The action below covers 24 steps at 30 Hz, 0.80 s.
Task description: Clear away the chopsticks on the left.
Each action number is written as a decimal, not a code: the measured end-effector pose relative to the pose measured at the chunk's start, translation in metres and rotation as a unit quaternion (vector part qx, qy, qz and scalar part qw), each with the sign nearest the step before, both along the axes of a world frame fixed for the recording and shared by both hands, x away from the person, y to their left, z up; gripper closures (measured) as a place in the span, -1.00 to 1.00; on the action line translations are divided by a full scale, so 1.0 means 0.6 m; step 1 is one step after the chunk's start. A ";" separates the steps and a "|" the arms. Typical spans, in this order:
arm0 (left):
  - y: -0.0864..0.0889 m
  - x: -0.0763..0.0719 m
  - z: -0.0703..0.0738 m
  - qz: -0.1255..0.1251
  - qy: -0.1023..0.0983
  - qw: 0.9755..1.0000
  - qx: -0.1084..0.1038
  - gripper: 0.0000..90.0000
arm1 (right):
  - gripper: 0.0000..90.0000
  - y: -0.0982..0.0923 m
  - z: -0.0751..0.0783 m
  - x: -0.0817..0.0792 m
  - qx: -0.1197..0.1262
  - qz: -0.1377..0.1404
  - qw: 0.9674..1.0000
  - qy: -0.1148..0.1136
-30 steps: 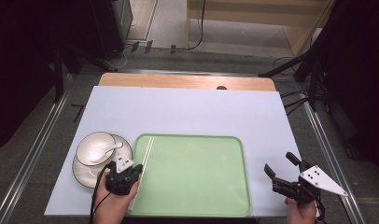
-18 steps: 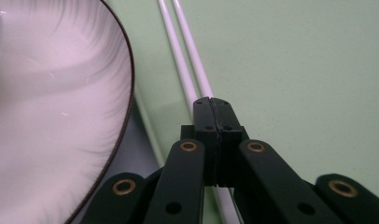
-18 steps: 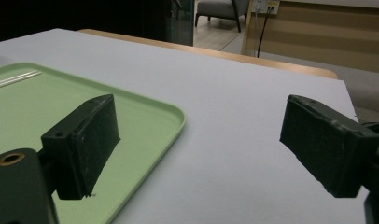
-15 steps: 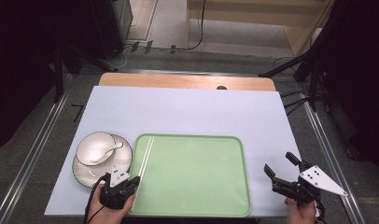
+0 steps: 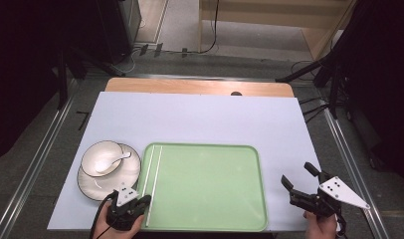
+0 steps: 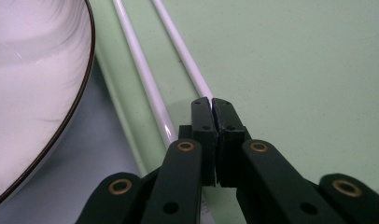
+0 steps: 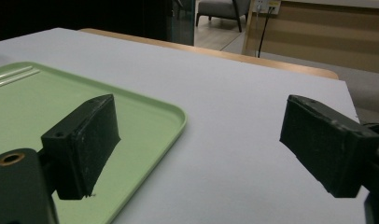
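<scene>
- Two white chopsticks are lying side by side along the left edge of the green tray.
- My left tool is hovering over their near ends, jaws pressed together, gripping nothing.
- A bowl with spoon is sitting on a plate just left.
- My right tool is resting wide apart beside the tray.
</scene>
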<state>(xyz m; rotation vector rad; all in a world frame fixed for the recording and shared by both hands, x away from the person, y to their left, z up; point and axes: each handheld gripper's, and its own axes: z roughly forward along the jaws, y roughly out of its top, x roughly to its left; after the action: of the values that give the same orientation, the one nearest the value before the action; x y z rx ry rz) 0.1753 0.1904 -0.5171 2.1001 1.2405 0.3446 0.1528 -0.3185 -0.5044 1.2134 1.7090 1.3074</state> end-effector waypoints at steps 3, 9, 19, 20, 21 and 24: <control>0.007 0.002 0.002 -0.008 -0.004 1.000 -0.017 0.79 | -0.74 -0.001 -0.001 0.001 0.001 -0.001 1.000 0.001; 0.026 0.007 0.007 -0.028 -0.059 0.995 -0.074 0.05 | -0.74 -0.002 -0.001 0.001 0.000 -0.002 1.000 0.002; 0.069 -0.002 0.042 -0.038 -0.120 0.986 -0.114 -1.00 | -0.74 -0.002 -0.001 0.000 0.000 -0.002 1.000 0.001; 0.076 -0.002 0.044 -0.037 -0.122 0.985 -0.119 -1.00 | -0.74 -0.002 -0.001 0.000 -0.001 -0.003 1.000 0.001; 0.081 -0.001 0.046 -0.034 -0.126 0.984 -0.118 -1.00 | -0.74 -0.002 -0.001 0.000 -0.001 -0.003 1.000 0.001; 0.099 -0.001 0.048 -0.026 -0.137 0.982 -0.129 -1.00 | -0.74 -0.003 -0.001 0.000 0.000 -0.003 1.000 0.002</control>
<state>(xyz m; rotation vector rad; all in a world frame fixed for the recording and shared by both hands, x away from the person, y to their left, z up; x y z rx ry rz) 0.1748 0.2497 -0.4883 1.7911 1.0090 0.4113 0.1528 -0.3202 -0.5051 1.2204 1.7062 1.3022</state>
